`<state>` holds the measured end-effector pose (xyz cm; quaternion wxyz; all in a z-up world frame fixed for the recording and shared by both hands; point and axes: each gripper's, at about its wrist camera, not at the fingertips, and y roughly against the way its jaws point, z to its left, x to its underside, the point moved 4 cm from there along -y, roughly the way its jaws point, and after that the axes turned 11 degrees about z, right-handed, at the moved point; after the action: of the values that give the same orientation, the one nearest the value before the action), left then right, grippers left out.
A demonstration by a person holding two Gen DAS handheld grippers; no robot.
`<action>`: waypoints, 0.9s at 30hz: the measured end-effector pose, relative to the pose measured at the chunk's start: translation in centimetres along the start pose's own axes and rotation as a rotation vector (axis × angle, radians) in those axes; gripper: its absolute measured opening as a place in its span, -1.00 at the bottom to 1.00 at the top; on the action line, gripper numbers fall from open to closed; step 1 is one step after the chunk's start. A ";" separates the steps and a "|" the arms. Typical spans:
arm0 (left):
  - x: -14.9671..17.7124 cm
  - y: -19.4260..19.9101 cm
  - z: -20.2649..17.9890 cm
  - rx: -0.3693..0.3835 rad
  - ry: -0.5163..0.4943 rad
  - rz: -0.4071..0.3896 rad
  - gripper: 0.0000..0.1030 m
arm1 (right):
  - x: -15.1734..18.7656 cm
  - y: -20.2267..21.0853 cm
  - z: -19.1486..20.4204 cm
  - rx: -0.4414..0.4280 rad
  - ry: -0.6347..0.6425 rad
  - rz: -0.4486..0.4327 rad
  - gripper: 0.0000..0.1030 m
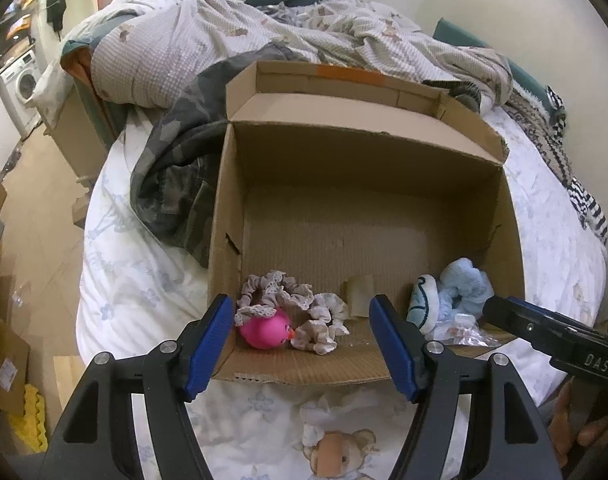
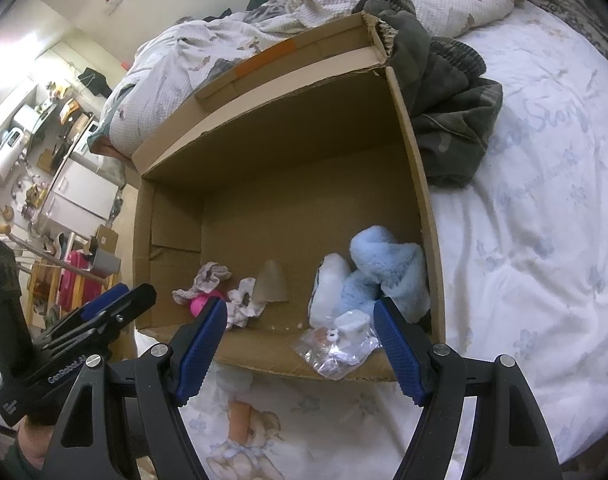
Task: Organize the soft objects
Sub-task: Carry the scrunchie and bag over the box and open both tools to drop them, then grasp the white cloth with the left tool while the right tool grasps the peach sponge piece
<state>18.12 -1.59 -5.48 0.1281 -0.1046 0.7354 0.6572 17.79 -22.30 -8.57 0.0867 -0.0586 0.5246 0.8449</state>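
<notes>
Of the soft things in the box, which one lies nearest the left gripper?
The pink toy, beside the left gripper's left finger, with the lace scrunchie draped over it. The blue plush lies across the box, by the right gripper.

A cardboard box [image 1: 508, 216] sits on the bed [image 1: 144, 264], its flap [image 1: 336, 80] folded back toward the heaped quilt [image 1: 208, 32]. Inside, along the near wall, a rubber duck [image 1: 266, 332] lies among frilly scrunchies [image 1: 304, 312] at the left; a plush toy [image 1: 460, 284] and plastic bag [image 2: 336, 344] lie at the right.
</notes>
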 end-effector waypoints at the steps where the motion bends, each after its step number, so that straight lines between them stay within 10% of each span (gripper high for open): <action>1: 0.1 0.1 0.1 0.000 0.002 0.000 0.31 | 0.1 0.1 0.0 0.003 0.001 -0.001 0.55; 27: 4.5 -1.6 5.6 0.012 0.106 0.204 0.31 | 5.8 -3.1 2.9 -0.036 0.067 0.152 0.55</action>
<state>14.68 3.81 -9.03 0.0218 -0.0630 0.7518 0.6560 12.73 -17.91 -11.11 0.0035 -0.0483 0.5149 0.8559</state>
